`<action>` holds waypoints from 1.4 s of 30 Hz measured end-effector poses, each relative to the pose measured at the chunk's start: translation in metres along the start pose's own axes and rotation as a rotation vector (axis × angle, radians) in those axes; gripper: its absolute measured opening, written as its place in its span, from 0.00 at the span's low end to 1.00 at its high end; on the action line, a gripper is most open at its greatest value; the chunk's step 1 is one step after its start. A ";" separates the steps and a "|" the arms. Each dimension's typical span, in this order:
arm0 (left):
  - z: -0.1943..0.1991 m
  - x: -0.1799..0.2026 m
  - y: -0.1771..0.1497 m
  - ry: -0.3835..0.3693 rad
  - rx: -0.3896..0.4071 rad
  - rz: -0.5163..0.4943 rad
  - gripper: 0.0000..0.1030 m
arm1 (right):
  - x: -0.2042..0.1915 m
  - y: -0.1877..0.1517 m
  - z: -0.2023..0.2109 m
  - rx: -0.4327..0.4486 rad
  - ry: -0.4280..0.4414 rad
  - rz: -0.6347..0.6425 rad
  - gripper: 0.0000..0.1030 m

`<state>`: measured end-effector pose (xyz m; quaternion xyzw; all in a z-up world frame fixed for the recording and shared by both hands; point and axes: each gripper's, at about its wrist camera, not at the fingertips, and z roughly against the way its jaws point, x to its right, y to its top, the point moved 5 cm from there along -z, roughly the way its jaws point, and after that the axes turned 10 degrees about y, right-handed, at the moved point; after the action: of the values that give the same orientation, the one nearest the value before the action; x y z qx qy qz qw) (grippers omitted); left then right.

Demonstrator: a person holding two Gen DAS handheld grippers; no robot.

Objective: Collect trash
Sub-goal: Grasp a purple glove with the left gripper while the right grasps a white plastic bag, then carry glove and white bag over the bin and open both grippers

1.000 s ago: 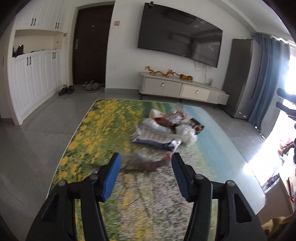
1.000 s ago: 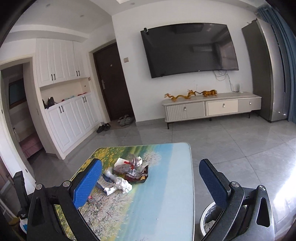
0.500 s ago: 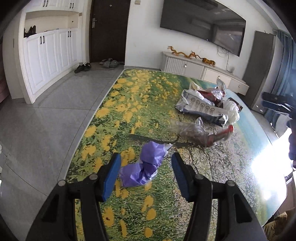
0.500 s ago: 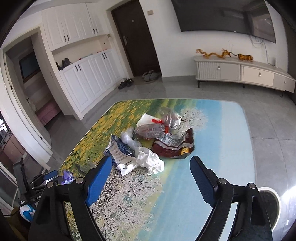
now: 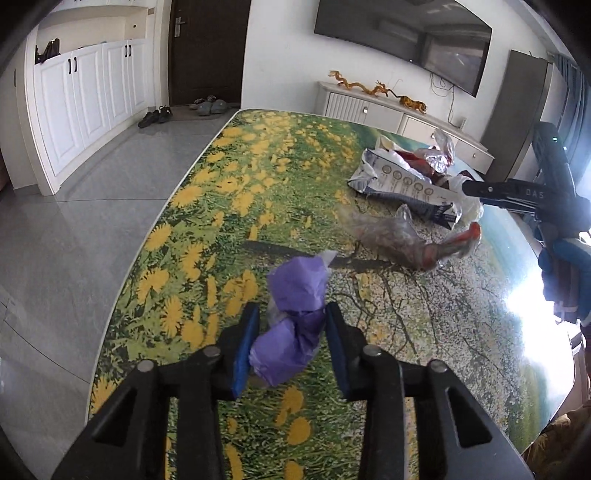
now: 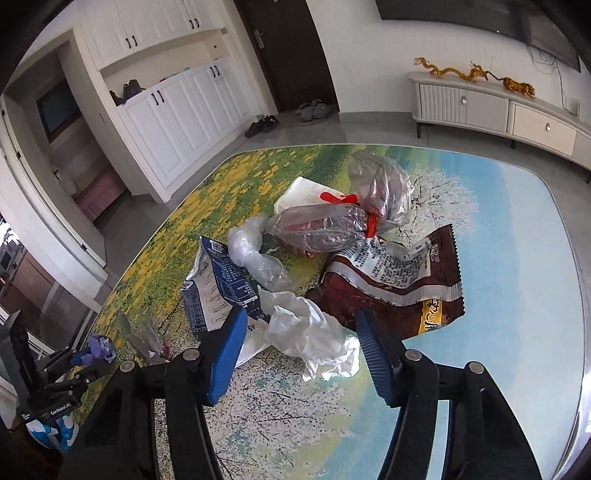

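flowered table | left fingers pinch purple wrapper | right fingers spread astride white wad

White cabinets, dark door, wall television, grey tiled floor; glare, perhaps a window.

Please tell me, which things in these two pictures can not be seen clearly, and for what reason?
- Purple wrapper, left wrist view: its lower end is hidden behind the left gripper.
- Brown snack bag, right wrist view: its print is too small to read.
- Blue and white bag, right wrist view: partly covered by the white crumpled plastic.
- Table, left wrist view: glare washes out its right edge.
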<state>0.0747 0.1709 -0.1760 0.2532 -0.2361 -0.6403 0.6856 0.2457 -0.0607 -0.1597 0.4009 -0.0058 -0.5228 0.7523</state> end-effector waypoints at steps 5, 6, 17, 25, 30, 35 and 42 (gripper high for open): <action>0.002 0.005 -0.001 -0.007 0.012 -0.025 0.28 | 0.005 -0.006 -0.003 -0.015 0.000 -0.011 0.25; 0.003 0.006 -0.001 -0.006 0.016 -0.027 0.28 | 0.005 -0.007 -0.002 -0.015 -0.001 -0.010 0.21; 0.029 0.011 -0.003 -0.007 0.072 -0.008 0.28 | -0.018 -0.015 0.038 0.041 0.014 0.034 0.15; 0.068 0.010 0.000 0.007 0.136 0.002 0.28 | -0.028 -0.034 0.090 0.120 0.020 0.019 0.15; 0.086 0.026 0.001 -0.026 0.157 -0.013 0.28 | -0.021 -0.052 0.140 0.194 -0.001 -0.004 0.15; 0.095 0.056 0.004 -0.090 0.152 -0.047 0.28 | -0.007 -0.074 0.193 0.264 -0.060 -0.021 0.15; 0.101 0.125 0.002 -0.188 0.104 -0.145 0.28 | 0.033 -0.109 0.243 0.350 -0.111 -0.102 0.15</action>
<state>0.0188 0.0417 -0.0980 0.2438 -0.3133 -0.6962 0.5982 0.0717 -0.2465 -0.0751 0.4960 -0.1176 -0.5726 0.6421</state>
